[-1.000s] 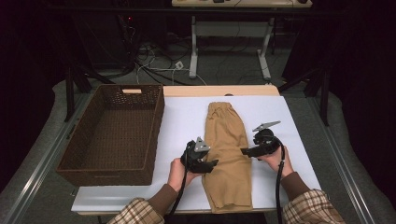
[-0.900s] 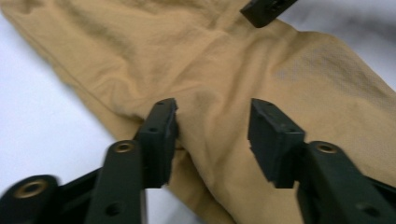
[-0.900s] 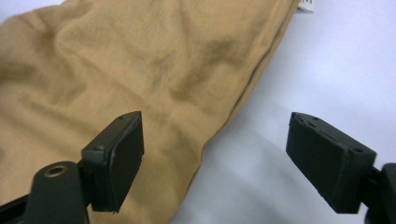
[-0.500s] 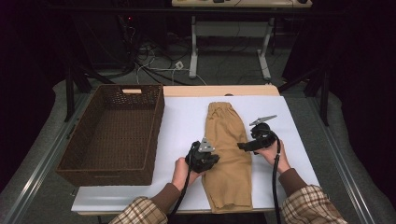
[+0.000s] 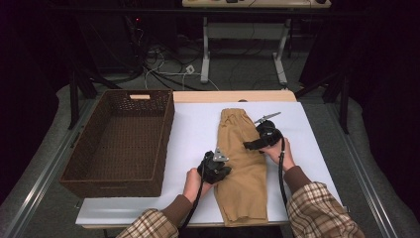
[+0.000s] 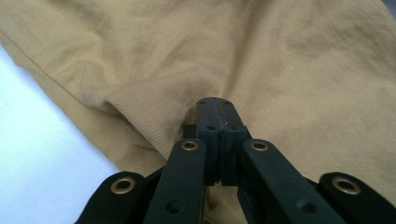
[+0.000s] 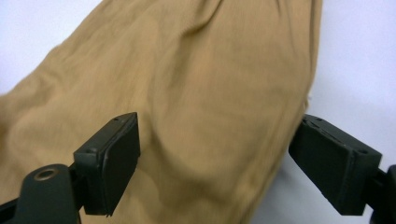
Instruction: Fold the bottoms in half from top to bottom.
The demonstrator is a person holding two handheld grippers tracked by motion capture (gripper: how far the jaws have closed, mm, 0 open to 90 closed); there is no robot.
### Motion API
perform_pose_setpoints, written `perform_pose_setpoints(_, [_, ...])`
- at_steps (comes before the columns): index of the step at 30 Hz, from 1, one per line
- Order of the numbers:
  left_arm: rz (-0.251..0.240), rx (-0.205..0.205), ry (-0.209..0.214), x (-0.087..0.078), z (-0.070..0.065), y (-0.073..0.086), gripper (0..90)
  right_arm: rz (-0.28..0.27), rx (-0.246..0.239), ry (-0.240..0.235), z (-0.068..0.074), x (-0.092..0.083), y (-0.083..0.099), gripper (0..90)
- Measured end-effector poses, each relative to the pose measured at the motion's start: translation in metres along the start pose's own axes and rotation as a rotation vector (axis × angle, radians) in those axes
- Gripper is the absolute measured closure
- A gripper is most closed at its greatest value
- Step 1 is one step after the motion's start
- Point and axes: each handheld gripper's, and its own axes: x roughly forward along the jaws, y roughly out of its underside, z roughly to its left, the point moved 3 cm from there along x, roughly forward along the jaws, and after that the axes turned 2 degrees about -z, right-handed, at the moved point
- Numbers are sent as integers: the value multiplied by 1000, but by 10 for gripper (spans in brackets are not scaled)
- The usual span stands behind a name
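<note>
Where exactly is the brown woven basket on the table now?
In the high view, the brown woven basket stands on the table's left side, beside the white mat, apart from the folded tan trousers.

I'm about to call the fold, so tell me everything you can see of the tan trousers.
The tan trousers look like soft woven cotton, folded lengthwise into one long strip. They lie flat on the white table, gathered waistband at the far end and hems at the near edge, right of the wicker basket and apart from it. The left gripper is shut on a pinch of cloth at the strip's left edge, which puckers around its tips. The right gripper stands open over the right edge, its pads clear of the cloth.
</note>
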Motion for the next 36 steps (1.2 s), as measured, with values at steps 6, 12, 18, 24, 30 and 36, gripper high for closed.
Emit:
perform_pose_setpoints(6, [6,8,2,0,0,0,899,20,-6,1,-2,12,-13,172])
perform_pose_setpoints(12, [15,20,5,0,0,-1,899,36,3,3,-4,22,-23,190])
perform_pose_setpoints(18, [16,23,4,0,0,-1,899,53,34,0,-10,31,-29,206])
perform_pose_setpoints(24, [14,20,5,0,0,0,899,62,45,7,-13,38,-34,241])
perform_pose_setpoints(30, [15,26,8,0,0,0,899,65,53,16,-15,42,-40,267])
perform_pose_setpoints(36, [17,29,9,0,1,-1,899,88,64,43,-18,48,-50,379])
